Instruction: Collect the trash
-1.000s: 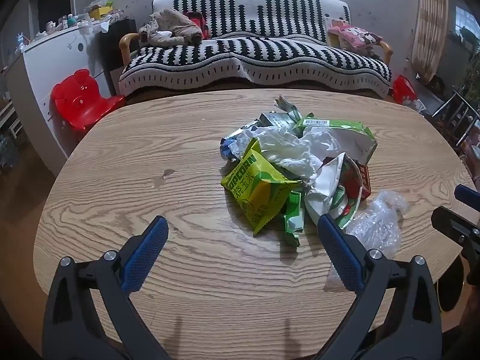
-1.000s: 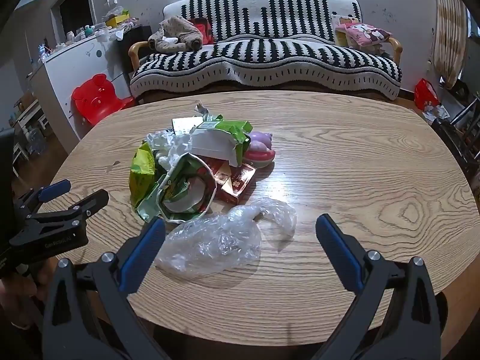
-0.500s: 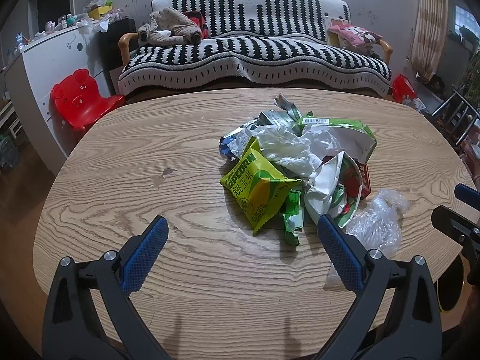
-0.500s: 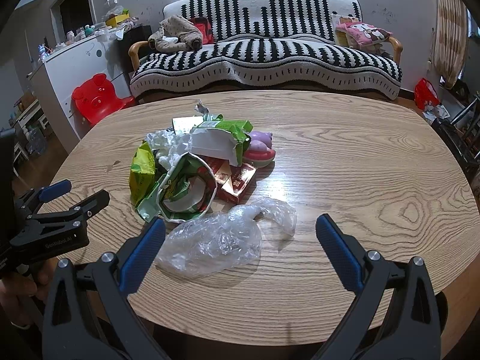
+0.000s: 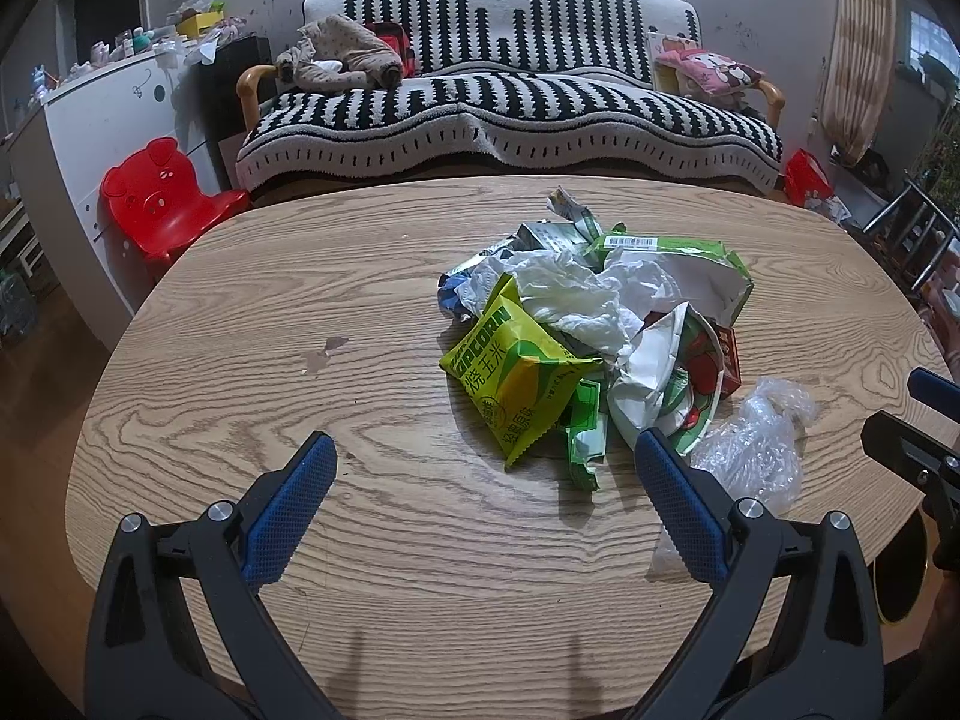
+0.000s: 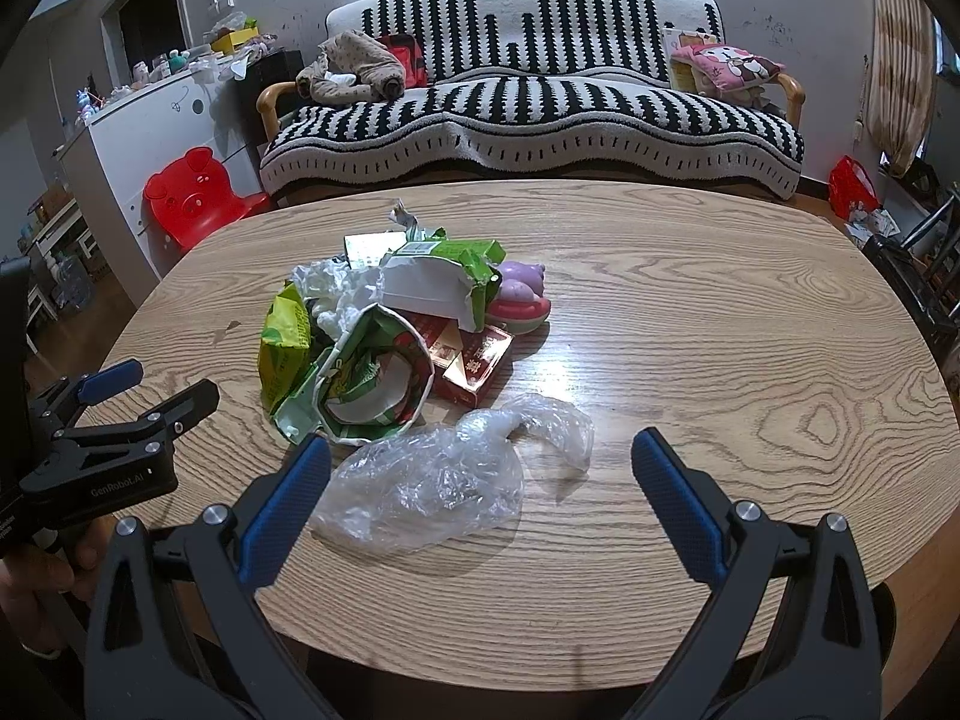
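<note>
Trash pile [image 5: 591, 330] beside clear bag [image 6: 432, 480]; both grippers [image 5: 480, 468] [image 6: 480, 468] spread apart, holding nothing.

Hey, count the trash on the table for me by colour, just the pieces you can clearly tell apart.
Yellow popcorn bag: 1
Clear plastic bag: 1
Red box: 1
White crumpled tissue: 1
Green-and-white wrappers: 2
Total: 6; more lie partly hidden.

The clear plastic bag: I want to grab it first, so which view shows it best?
The right wrist view: the clear plastic bag lies whole and unblocked. In the left wrist view the left gripper's fingers cover part of it.
</note>
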Tool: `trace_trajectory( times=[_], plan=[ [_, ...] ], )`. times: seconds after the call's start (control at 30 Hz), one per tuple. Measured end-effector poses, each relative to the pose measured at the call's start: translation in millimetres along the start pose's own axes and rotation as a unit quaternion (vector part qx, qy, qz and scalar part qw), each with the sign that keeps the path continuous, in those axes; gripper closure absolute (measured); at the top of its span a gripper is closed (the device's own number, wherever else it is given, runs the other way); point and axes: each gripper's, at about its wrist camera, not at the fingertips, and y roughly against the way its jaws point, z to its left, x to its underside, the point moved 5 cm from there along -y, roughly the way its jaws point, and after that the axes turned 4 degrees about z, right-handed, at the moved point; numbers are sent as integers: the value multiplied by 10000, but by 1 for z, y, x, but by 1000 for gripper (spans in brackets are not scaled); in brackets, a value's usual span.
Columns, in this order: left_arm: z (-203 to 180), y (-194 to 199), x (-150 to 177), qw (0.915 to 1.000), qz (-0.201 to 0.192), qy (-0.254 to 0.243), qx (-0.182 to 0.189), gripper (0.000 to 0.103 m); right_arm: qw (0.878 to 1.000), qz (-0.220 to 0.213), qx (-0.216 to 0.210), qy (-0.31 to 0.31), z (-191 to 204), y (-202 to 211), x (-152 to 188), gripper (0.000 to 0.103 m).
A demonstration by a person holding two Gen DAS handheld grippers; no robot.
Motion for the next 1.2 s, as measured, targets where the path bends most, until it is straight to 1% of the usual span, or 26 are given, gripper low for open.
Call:
trace_trajectory(
  times=[0.6, 0.8, 0.97, 1.0, 1.1, 1.2],
  plan=[
    [-3, -1, 2, 10000, 13, -17, 6, 6, 10000, 14, -14, -8, 1, -1, 1, 6],
    [-1, -3, 4, 10000, 61, -33, 66, 6, 10000, 20, -26, -40, -1, -1, 1, 6],
    [10, -12, -1, 9990, 254, 186, 311, 6, 9989, 137, -68, -439, -24, -5, 1, 6],
    [13, -16, -4, 9984, 317, 283, 366, 6, 9980, 180, -124, -586, -32, -7, 2, 6],
    [18, -32, -16, 9955, 504, 540, 589, 6, 9911, 428, -468, -1169, -51, -19, 4, 6],
    [19, -52, -27, 9935, 655, 657, 654, 6, 9861, 722, -649, -1346, -54, -35, 7, 6]
  ],
)
